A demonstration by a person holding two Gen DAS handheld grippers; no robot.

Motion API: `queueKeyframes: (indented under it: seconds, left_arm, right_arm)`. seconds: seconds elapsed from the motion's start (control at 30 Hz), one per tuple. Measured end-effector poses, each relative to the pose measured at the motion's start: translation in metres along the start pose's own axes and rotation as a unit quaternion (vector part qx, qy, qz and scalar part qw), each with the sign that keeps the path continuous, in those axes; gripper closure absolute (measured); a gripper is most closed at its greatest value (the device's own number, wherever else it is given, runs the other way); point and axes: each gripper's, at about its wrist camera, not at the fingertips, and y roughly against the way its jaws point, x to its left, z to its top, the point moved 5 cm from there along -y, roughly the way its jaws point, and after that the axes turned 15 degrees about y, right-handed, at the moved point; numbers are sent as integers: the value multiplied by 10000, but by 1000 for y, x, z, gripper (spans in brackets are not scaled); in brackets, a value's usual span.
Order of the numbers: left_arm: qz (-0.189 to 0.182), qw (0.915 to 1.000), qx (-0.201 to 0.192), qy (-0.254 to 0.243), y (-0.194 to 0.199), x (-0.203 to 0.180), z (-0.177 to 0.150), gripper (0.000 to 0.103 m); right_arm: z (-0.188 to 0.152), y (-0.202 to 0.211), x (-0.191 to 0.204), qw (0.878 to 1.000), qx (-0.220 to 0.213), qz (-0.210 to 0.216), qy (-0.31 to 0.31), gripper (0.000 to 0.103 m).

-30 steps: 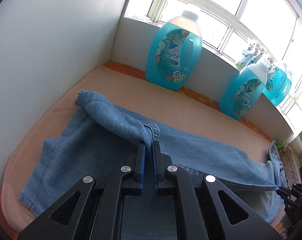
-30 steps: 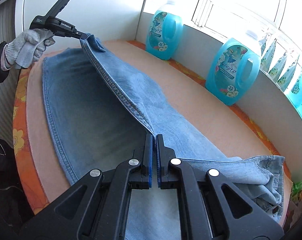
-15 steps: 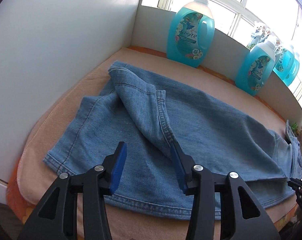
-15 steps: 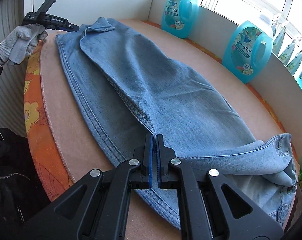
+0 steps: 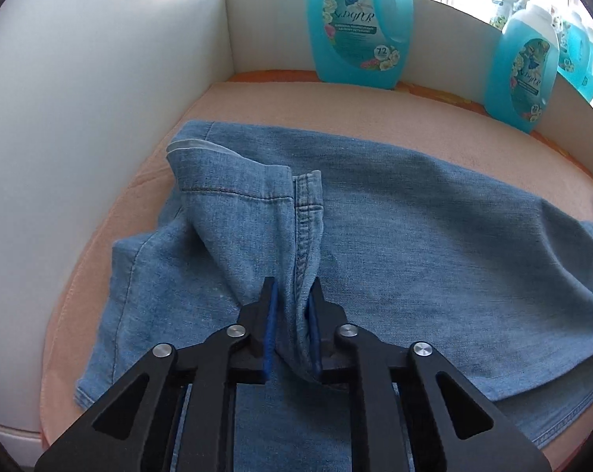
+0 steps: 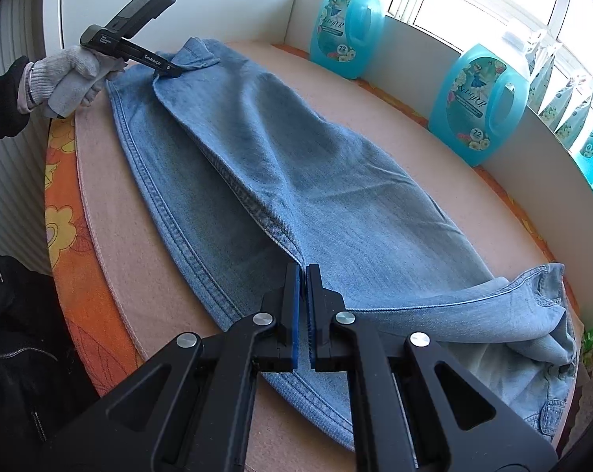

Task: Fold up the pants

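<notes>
Both tools pinch the pants (image 6: 296, 165): left tool (image 5: 292, 299) closing, right tool (image 6: 302, 275) clamped

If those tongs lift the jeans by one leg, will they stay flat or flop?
The jeans would probably flop: the leg end already buckles into ridges between the left tongs. The heaped waist end hints the rest would likely drag along the pad.

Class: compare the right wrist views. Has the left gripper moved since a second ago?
Yes. The left gripper has come down toward the peach padded table, laying the blue denim pants flat; its jaws are closing on a fold.
</notes>
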Motion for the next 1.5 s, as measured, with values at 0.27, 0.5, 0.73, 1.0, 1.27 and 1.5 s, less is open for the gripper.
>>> queueKeyframes:
  seconds: [0.27, 0.5, 0.73, 1.0, 1.27, 1.5]
  left_arm:
    - [-857, 9887, -415, 1157, 75, 47, -11, 97]
    - [-833, 9833, -356, 1576, 74, 90, -40, 97]
    - [-490, 9835, -699, 1596, 79, 110, -30, 64]
    - [-303, 9862, -607, 1509, 85, 134, -44, 64]
    - [-240, 9880, -593, 1406, 95, 138, -58, 64]
    - [-314, 9863, -616, 1497, 107, 144, -69, 64]
  right_arm:
    - [3, 22, 4, 9993, 141, 278, 182, 99]
    - [10, 10, 26, 9864, 957, 816, 1054, 94]
    - [114, 5, 7, 9861, 116, 1276, 1057, 58]
    - [250, -70, 79, 9631, -910, 2043, 1499, 55]
    - [324, -148, 181, 9397, -858, 2711, 1898, 55]
    - [342, -192, 204, 9519, -506, 2276, 1989, 56]
